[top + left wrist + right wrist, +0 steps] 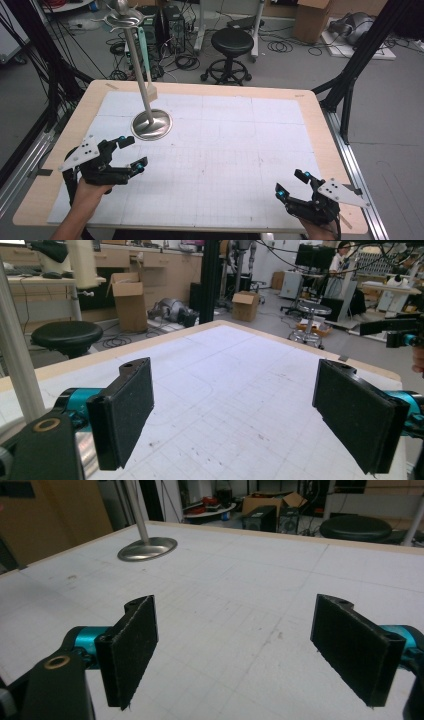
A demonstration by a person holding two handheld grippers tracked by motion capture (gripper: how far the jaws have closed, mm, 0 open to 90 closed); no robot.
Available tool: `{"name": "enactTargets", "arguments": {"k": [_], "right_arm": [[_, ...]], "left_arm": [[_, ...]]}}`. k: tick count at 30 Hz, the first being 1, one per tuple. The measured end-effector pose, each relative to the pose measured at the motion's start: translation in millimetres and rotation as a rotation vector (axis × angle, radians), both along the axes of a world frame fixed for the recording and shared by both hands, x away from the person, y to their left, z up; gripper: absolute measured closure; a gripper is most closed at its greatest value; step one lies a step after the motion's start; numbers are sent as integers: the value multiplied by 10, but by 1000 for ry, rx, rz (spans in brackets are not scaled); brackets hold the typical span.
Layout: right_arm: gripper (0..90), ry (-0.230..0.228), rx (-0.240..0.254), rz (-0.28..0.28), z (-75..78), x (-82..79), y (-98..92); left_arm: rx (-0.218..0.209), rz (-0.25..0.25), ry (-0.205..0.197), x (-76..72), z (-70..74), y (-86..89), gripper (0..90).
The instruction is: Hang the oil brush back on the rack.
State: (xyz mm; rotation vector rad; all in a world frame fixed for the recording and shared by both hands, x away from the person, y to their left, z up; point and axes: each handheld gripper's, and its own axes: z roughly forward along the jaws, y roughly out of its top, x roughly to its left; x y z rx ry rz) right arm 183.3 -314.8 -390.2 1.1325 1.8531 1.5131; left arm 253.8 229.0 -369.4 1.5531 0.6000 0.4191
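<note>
Cluttered workshop floor lay beyond the far edge of the surface (310, 107), with a black round stool (232, 42), coiled cables and cardboard boxes (312, 17) standing well apart from it. A pale wooden rim framed a white gridded mat (225, 150) that covered nearly the whole top, and most of that mat was bare, leaving wide open room between the two hands and toward the far and right edges. A metal stand (151, 124) stood on the far left part of the mat, upright on a round, shiny dished base, its thin pole rising to a curved-armed top; in the right gripper view its base (147, 548) sat far ahead to the left. The left hand-held gripper (129, 152) was held low near the left edge, just short of the stand's base and not touching it, the hand (90, 192) gripping it from below and the forearm coming in from the near edge; its jaws stood wide apart with nothing between them, only mat showing past the flat black textured pads (127, 410). The right hand-held gripper (291, 182) sat low by the near right corner, angled toward the middle of the mat, its jaws likewise spread wide and empty. Both had black bodies, teal fittings behind the pads and a grey three-cornered plate on top.
</note>
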Motion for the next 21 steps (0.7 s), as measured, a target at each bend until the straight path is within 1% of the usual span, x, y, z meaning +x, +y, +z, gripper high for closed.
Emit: {"name": "enactTargets", "arguments": {"k": [3, 6, 7, 8, 10, 12, 15, 21], "right_arm": [[182, -1, 7, -16, -12, 0, -17], [182, 6, 2, -9, -22, 8, -12], [182, 11, -2, -7, -26, 17, -9], [182, 15, -5, 1, -30, 21, 1], [182, 13, -7, 3, -29, 21, 5], [182, 7, -7, 4, -23, 19, 11], [182, 11, -7, 1, -25, 17, 16], [182, 23, -7, -1, -30, 29, 16]], "left_arm": [[-7, 16, 8, -37, -82, 33, 175], [-2, 26, 19, -47, -140, 73, 175], [-3, 26, 22, -45, -145, 86, 175], [-9, 35, 18, -47, -144, 108, 175], [-13, 39, 17, -53, -144, 116, 176], [-8, 43, 9, -56, -150, 133, 175], [-12, 55, 22, -57, -176, 138, 175], [2, 57, 23, -76, -205, 156, 175]]}}
